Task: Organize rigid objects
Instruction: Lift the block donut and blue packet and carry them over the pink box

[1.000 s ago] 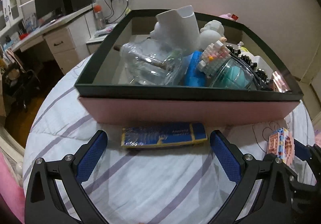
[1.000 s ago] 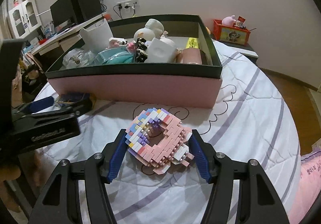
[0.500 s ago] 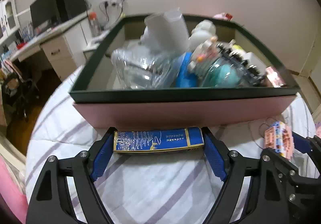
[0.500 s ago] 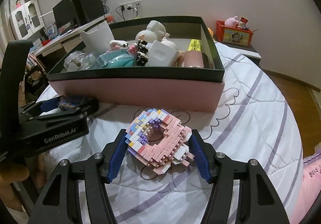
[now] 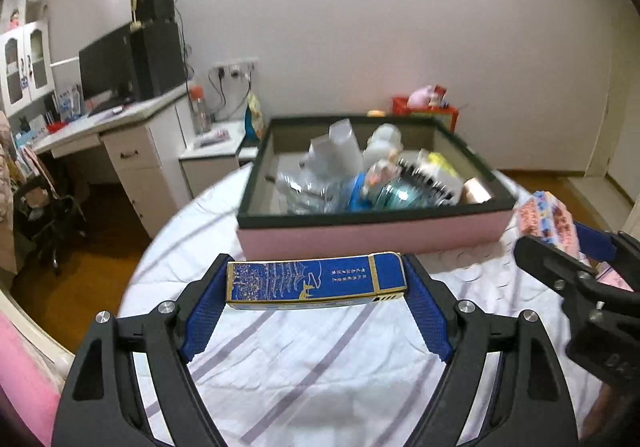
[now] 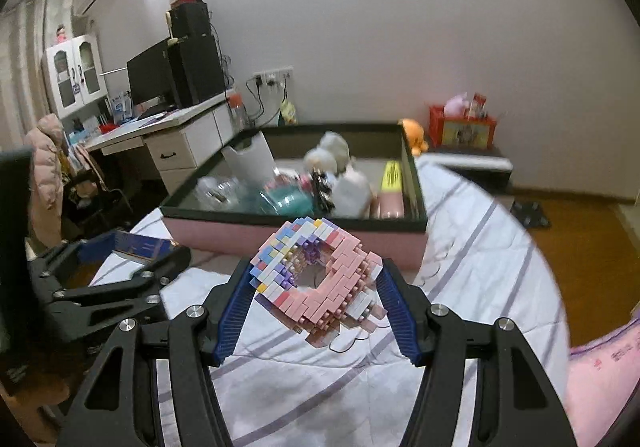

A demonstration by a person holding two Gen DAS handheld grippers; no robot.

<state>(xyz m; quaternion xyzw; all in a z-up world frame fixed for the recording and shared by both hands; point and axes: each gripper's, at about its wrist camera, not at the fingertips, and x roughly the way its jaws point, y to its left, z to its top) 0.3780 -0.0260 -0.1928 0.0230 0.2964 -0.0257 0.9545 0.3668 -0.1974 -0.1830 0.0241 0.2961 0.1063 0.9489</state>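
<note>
1. Grippers come first, one in each of the person's hands, both above a white bedspread (image 5: 304, 379) with lilac stripes.
2. The left gripper (image 5: 316, 289) clamps a flat blue box (image 5: 316, 281) by its two short ends, a blue pad against each end, the box level and clear of the spread.
3. From the right wrist view that same box shows at the left edge, dark blue between the black fingers.
4. The right gripper (image 6: 316, 287) grips a brick donut (image 6: 316, 273), pink with a pale blue, white and lilac band; a pad presses each side.
5. The donut is tilted, hole towards the camera, and is off the bedspread.
6. In the left wrist view the donut shows at the right, level with the tray's near wall.
7. Beyond both grippers sits a tray (image 5: 372, 237) on the bed, pink outside, dark green rim.
8. Inside it lie a white cup (image 6: 248, 159), clear plastic pieces, a teal round thing (image 6: 288, 199), white figures, a yellow tube (image 6: 392, 175) and a pink cylinder along the right wall; motion blur hides finer detail.
9. Behind the tray, right, stands a red crate (image 6: 464, 129) with toys.
10. To the far left is a white desk (image 5: 120, 135) with a dark monitor and speakers.
</note>
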